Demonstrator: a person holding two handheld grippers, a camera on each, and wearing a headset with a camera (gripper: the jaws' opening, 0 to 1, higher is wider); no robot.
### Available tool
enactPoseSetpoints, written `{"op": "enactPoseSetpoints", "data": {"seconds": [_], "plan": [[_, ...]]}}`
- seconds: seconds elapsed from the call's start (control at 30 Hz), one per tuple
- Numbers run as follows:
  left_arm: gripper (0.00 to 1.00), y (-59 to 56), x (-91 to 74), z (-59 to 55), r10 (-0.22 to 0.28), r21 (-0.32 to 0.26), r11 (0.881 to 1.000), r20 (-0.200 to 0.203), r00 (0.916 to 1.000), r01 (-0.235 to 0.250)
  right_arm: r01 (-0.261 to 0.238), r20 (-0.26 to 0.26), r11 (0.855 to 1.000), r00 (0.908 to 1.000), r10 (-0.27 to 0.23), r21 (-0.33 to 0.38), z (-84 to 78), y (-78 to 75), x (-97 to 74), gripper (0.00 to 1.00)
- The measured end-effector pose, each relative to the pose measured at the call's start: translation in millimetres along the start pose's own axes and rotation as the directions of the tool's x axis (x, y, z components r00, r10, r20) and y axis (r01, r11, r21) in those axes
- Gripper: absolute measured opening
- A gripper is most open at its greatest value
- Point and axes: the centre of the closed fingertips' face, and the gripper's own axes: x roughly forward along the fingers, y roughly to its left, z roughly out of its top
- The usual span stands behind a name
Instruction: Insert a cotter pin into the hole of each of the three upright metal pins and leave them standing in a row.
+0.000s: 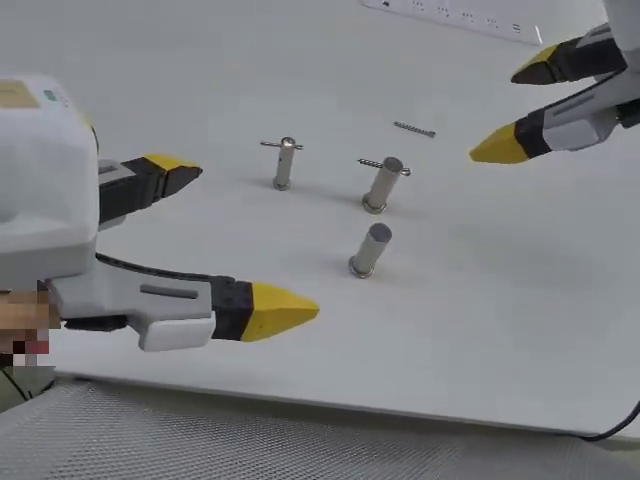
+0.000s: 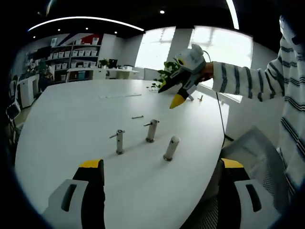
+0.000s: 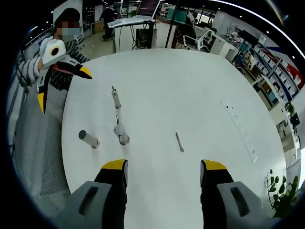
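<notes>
The left gripper [image 1: 230,240] sits large in the lower left of the head view, its yellow-tipped jaws spread wide and holding nothing. Just past its tips, near the centre of the frame, the nearest metal pin [image 1: 369,250] stands plain-topped on the white bench [image 1: 500,320]. Above it stands the middle metal pin [image 1: 383,185], with a cotter pin [image 1: 372,163] sticking out to the left of its top. Further left, the third metal pin [image 1: 285,165] carries another cotter pin [image 1: 275,145] crosswise through its top. A loose cotter pin [image 1: 414,129] lies flat on the bench up and to the right of the middle pin, apart from all three. The right gripper [image 1: 510,110] hangs at the upper right of the frame, its jaws also spread and gripping nothing. In the left gripper view it appears at upper centre, on an arm in a striped sleeve [image 2: 243,81]. In the right gripper view the loose cotter pin lies just above the gap between that gripper's own jaws.
</notes>
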Motion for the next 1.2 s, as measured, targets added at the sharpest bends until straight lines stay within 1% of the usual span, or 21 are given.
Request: {"op": "enactPoseSetpoints", "data": {"seconds": [0.03, 0.07, 0.1, 0.17, 0.23, 0.33, 0.4, 0.5, 0.53, 0.6, 0.7, 0.77, 0.87, 0.93, 0.97, 1.07, 1.2], "plan": [[0.99, -0.5, 0.6, 0.2, -0.001, -0.003, 1.0, 0.002, 1.0, 0.001, 0.003, -0.01, 1.0, 0.9999, -0.003, -0.015, -0.5, -1.3, 3.8, 0.55], [0.99, -1.4, 1.3, 0.5, -0.004, -0.009, 1.0, 0.005, 1.0, 0.004, 0.018, -0.031, 0.998, 0.9993, -0.02, -0.064, -0.8, -5.2, 8.5, 0.52], [0.99, -2.1, 1.9, 0.7, -0.006, -0.012, 1.0, 0.007, 1.0, 0.006, 0.02, -0.042, 0.996, 0.9988, -0.024, -0.085, 1.1, -3.3, 10.8, 0.48], [0.99, -2.8, 3.1, 0.4, -0.009, -0.013, 1.0, 0.006, 0.9999, 0.009, 0.004, -0.056, 0.997, 0.9984, -0.009, -0.081, -1.9, -1.0, 20.6, 0.43], [0.99, -2.9, 3.5, 0.1, -0.01, -0.014, 1.0, 0.006, 0.9999, 0.01, -0.016, -0.064, 0.996, 0.9979, 0.011, -0.087, -1.0, 3.2, 27.5, 0.43], [0.99, -3.6, 3.5, 2.2, -0.017, -0.035, 0.999, 0.021, 0.9996, 0.018, -0.033, -0.085, 0.995, 0.9961, 0.024, -0.097, -4.2, 1.6, 39.4, 0.4], [0.99, -3.2, 2.5, 5.0, -0.019, -0.046, 0.999, 0.035, 0.9992, 0.02, -0.037, -0.095, 0.995, 0.9951, 0.027, -0.096, -4.2, -3.3, 47.0, 0.36], [0.99, -0.9, 1.3, 6.5, -0.011, -0.044, 0.999, 0.036, 0.9993, 0.013, -0.042, -0.1, 0.997, 0.9943, 0.035, -0.063, -2.1, -5.5, 54.4, 0.35], [0.99, 0.0, 1.0, 6.5, -0.01, -0.043, 0.999, 0.035, 0.9993, 0.011, -0.046, -0.1, 0.998, 0.9941, 0.041, -0.042, -0.4, -5.4, 57.1, 0.34], [0.99, 1.6, 0.4, 6.6, -0.009, -0.045, 0.999, 0.036, 0.9993, 0.01, -0.048, -0.096, 0.998, 0.9944, 0.043, -0.046, 2.9, -5.7, 61.6, 0.31], [0.99, 3.9, -1.2, 7.3, -0.007, -0.058, 0.998, 0.042, 0.9991, 0.009, -0.051, -0.112, 0.996, 0.9927, 0.043, -0.068, 4.0, -6.4, 67.4, 0.28], [0.99, 5.4, -1.8, 6.5, -0.002, -0.055, 0.998, 0.038, 0.9993, 0.004, -0.056, -0.118, 0.995, 0.9919, 0.046, -0.085, 5.1, -7.3, 70.6, 0.26], [0.99, 6.8, -2.2, 4.8, 0.0, -0.055, 0.998, 0.029, 0.9996, 0.002, -0.068, -0.126, 0.994, 0.9904, 0.056, -0.09, 5.7, -8.1, 74.0, 0.24], [0.99, 7.1, -2.3, 3.9, 0.0, -0.056, 0.998, 0.023, 0.9997, 0.001, -0.076, -0.133, 0.993, 0.9891, 0.064, -0.087, 6.4, -8.5, 75.7, 0.21], [0.98, 7.3, -2.4, 4.0, 0.001, -0.056, 0.998, 0.024, 0.9997, 0.0, -0.08, -0.141, 0.993, 0.9877, 0.067, -0.089, 6.1, -9.0, 76.5, 0.18], [0.97, 6.8, -2.5, 5.7, -0.001, -0.059, 0.998, 0.029, 0.9996, 0.003, -0.078, -0.166, 0.991, 0.9843, 0.06, -0.107, 3.8, -12.1, 77.5, 0.13], [0.97, 6.7, -2.4, 6.1, 0.0, -0.053, 0.999, 0.025, 0.9997, 0.002, -0.089, -0.164, 0.992, 0.9836, 0.074, -0.088, 4.6, -11.8, 77.7, 0.11]]}}
